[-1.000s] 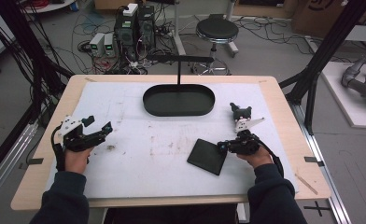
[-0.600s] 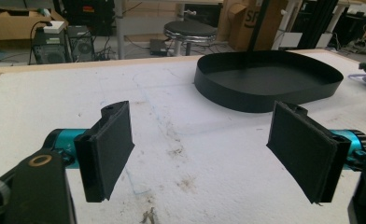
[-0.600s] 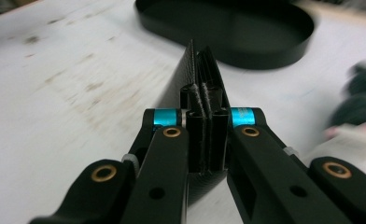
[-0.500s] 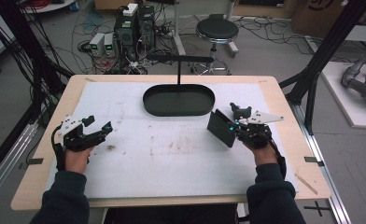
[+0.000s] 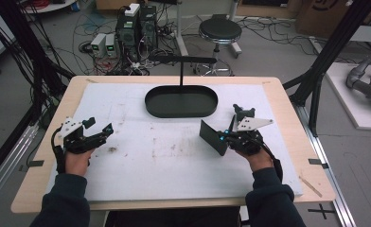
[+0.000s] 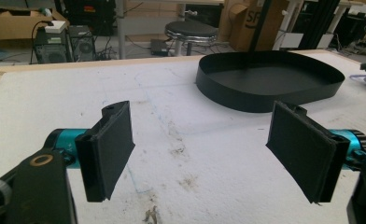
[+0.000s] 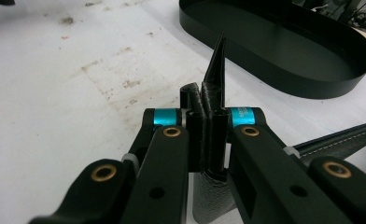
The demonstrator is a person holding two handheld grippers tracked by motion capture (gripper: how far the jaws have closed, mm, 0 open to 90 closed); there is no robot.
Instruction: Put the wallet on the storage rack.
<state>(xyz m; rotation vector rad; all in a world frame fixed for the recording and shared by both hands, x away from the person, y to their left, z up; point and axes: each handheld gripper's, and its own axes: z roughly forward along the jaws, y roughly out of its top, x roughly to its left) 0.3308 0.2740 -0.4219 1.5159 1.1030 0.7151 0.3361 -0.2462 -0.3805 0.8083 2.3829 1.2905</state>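
My right tool (image 5: 225,136) is clamped on the black wallet (image 5: 214,137), lifted on edge just near of the tray (image 5: 181,101) for dropping in, while my left tool (image 5: 100,135) waits, jaws apart.

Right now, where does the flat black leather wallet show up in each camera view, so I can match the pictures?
High view: the flat black leather wallet stands on edge right of centre, clamped in the right gripper.
Left gripper view: not in it.
Right gripper view: centre, edge-on between the shut jaws.
Shared landmark: the black oval tray beyond it.
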